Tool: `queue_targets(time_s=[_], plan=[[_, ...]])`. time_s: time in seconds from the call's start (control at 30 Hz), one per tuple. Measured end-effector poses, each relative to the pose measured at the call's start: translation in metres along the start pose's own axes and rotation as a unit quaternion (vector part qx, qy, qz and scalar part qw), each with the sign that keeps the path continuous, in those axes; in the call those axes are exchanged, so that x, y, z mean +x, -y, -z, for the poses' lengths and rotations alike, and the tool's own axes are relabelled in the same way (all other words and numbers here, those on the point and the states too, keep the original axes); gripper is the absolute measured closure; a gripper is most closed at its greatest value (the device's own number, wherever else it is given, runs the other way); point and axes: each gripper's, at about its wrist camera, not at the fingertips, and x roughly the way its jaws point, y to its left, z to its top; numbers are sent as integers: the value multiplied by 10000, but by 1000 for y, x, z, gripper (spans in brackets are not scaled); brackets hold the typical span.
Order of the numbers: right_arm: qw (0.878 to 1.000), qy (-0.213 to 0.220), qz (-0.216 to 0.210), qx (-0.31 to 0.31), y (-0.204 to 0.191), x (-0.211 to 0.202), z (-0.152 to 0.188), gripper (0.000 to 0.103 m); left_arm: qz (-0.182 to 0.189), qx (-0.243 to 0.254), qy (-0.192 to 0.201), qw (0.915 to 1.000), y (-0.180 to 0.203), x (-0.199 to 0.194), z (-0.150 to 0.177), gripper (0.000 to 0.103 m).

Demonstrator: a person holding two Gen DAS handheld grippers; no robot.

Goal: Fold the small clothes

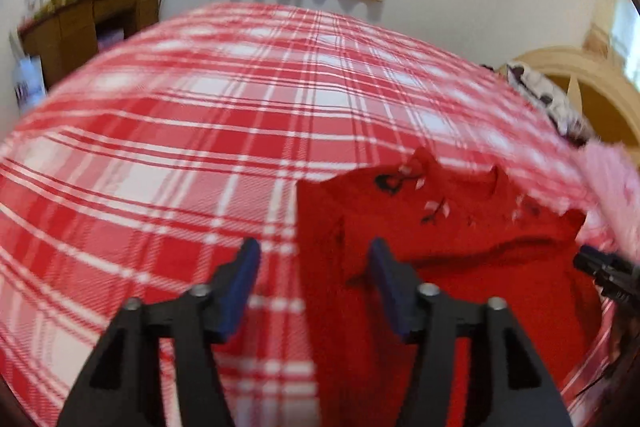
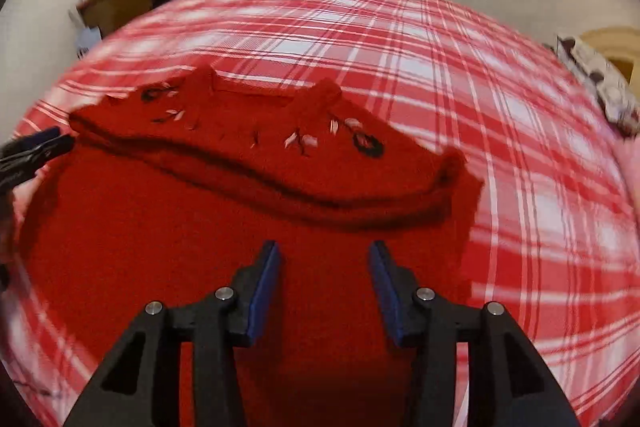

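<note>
Clearly no container shows; a red sweater (image 2: pixel 224 227) lies on the plaid bedspread (image 1: pixel 180 131), its upper part folded down into a band with embroidered flowers (image 2: pixel 360 139). From the left wrist view, the left gripper (image 1: pixel 314 259) hangs tilted down over the sweater's left edge, fingers spread, nothing between. At 3 o'clock there, the right gripper (image 2: pixel 324 259) angles down over the sweater's middle, fingers spread, empty.

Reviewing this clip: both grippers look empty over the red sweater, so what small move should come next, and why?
Probably lower both grippers to pinch the near edge of the sweater. The left gripper and right gripper are open and hold nothing, and the sweater lies on the plaid cover with its far part already folded over, so another fold looks due.
</note>
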Motion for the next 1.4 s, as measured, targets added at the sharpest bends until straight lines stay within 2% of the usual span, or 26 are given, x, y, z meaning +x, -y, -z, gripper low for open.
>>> queue_targets(time_s=[0.07, 0.17, 0.27, 0.3, 0.37, 0.43, 0.53, 0.63, 0.77, 0.83, 0.87, 0.9, 0.93, 1.03, 1.07, 1.13, 1.17, 1.2, 1.27, 1.3, 1.37, 1.4], plan=[[9999, 18, 116, 43, 0, 10, -18, 55, -148, 357, -58, 9992, 9, 1, 8, 33], [9975, 403, 285, 504, 15, 3, -37, 55, -444, 698, -146, 9965, 23, 13, 5, 32], [9950, 502, 25, 867, 29, -7, -30, 55, -947, 752, 73, 9926, 27, 23, -15, 32], [9951, 470, 57, 872, 32, -10, -23, 54, -993, 588, 145, 9932, 22, 21, -22, 32], [9956, 407, 83, 845, 37, -15, -5, 54, -864, 335, 204, 9955, 12, 15, -28, 32], [9951, 368, 43, 920, 44, -20, 8, 54, -893, 296, 186, 9954, 5, 9, -25, 32], [9924, 392, -30, 1168, 56, -38, 37, 54, -953, 404, 141, 9945, -1, -2, -8, 32], [9888, 490, -249, 1387, 61, -60, 63, 54, -757, 287, 39, 9967, -6, -14, 11, 32], [9885, 479, -295, 1404, 55, -73, 88, 54, -543, 203, 35, 9983, -3, -34, 38, 32], [9885, 409, -242, 1434, 53, -72, 97, 54, -424, 220, 59, 9988, 2, -41, 47, 24], [9882, 337, -261, 1468, 53, -69, 101, 54, -399, 292, 77, 9987, 7, -43, 51, 16], [9876, 290, -261, 1518, 54, -68, 105, 54, -416, 370, 98, 9984, 12, -43, 54, 14], [9863, 270, -260, 1605, 56, -66, 109, 56, -481, 453, 126, 9977, 16, -43, 57, 14], [9840, 257, -445, 1705, 59, -65, 117, 73, -484, 513, 70, 9975, 22, -37, 61, 15], [9846, 294, -479, 1654, 58, -66, 118, 82, -433, 425, 17, 9982, 21, -35, 61, 18], [9863, 352, -539, 1521, 53, -67, 117, 88, -288, 362, -29, 9989, 20, -38, 64, 27], [9868, 368, -534, 1482, 52, -68, 116, 96, -264, 371, -21, 9990, 21, -40, 65, 31], [9874, 369, -509, 1455, 51, -68, 115, 98, -245, 390, 11, 9989, 22, -42, 67, 36], [9882, 343, -484, 1412, 48, -70, 118, 99, -179, 443, 41, 9989, 24, -43, 70, 39], [9886, 352, -456, 1390, 47, -73, 121, 99, -136, 470, 14, 9988, 25, -42, 71, 50], [9886, 370, -473, 1381, 44, -80, 131, 99, -20, 481, -118, 9988, 23, -35, 72, 65], [9887, 350, -468, 1383, 44, -81, 135, 99, 8, 432, -146, 9990, 22, -33, 74, 65]])
